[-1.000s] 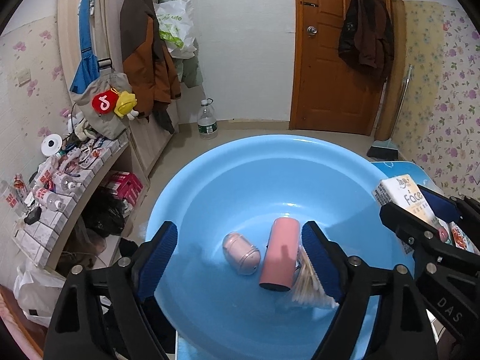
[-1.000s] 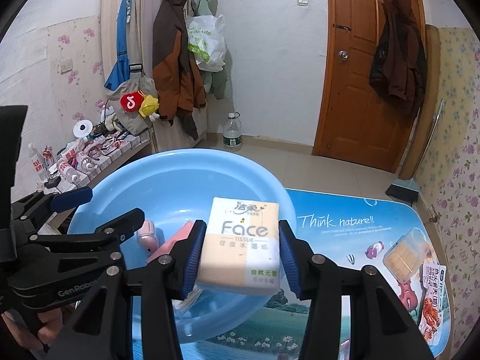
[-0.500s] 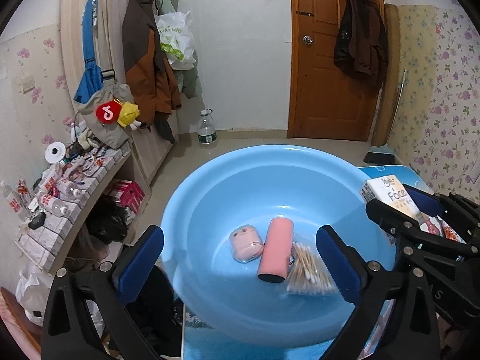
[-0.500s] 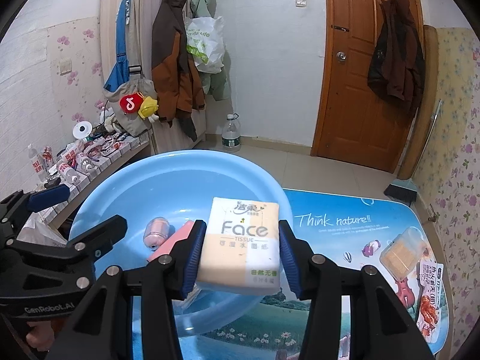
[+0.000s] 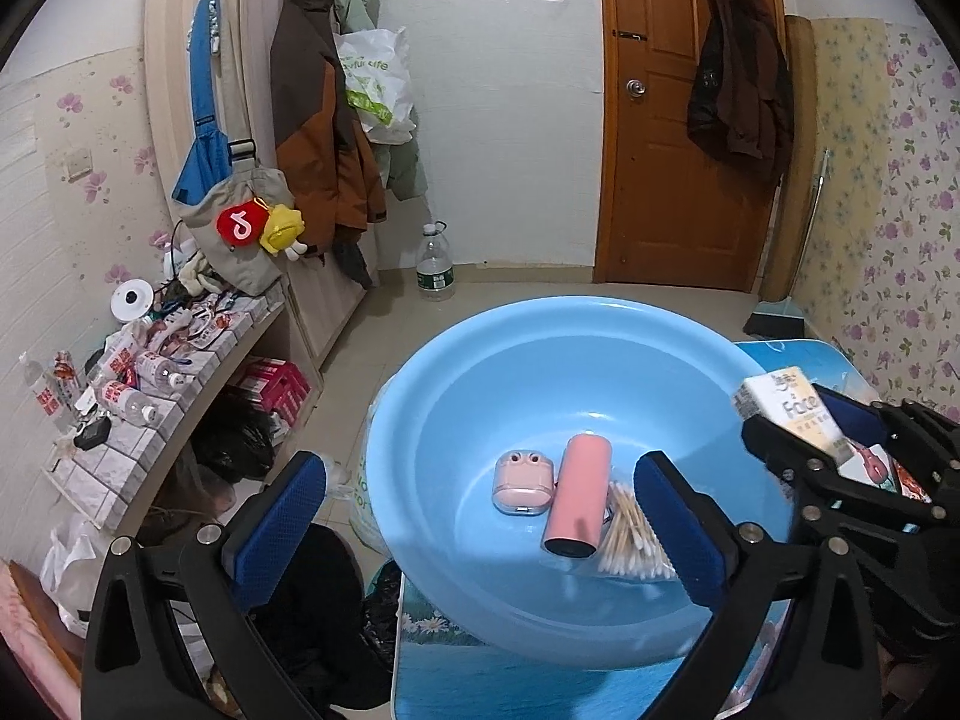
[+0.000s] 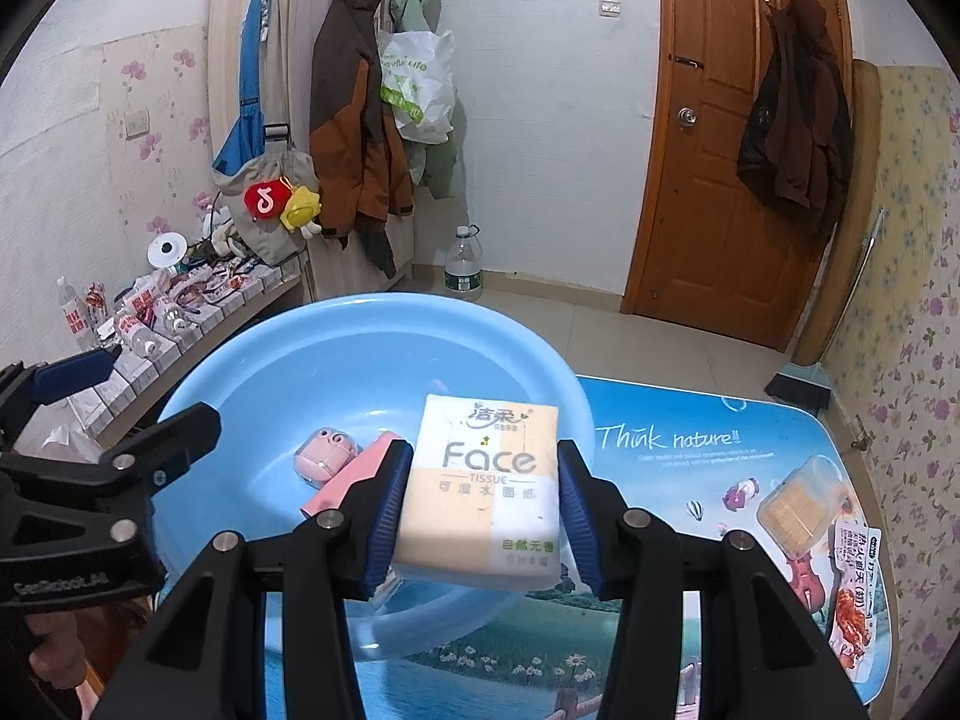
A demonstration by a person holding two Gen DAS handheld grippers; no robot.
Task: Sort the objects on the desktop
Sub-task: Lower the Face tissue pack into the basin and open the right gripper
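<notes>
The left tool (image 5: 480,516) has just let go: a second ago its blue pads stood close about the pink tube and the bundle of cotton swabs, and now they are spread as wide as they go, drawn back and up a little, with nothing between them. To my eye that piece of the sorting is done and the left hand is free for the next thing.

Just ahead of that tool, in the bottom of the blue basin (image 5: 540,324), lie the cotton swabs (image 5: 630,531) nearest its right pad, the pink tube (image 5: 576,501) touching them, and the pink earbud case (image 5: 522,480) just beside the tube on the far left.

The right tool (image 6: 480,510) has not stirred; it is clamped on the tissue pack (image 6: 486,480), held over the near rim of the basin, which looks ready to go in next. Beyond, on the counter (image 6: 690,456) to its right, a clear plastic box (image 6: 801,510) and a snack packet (image 6: 855,594) wait.
</notes>
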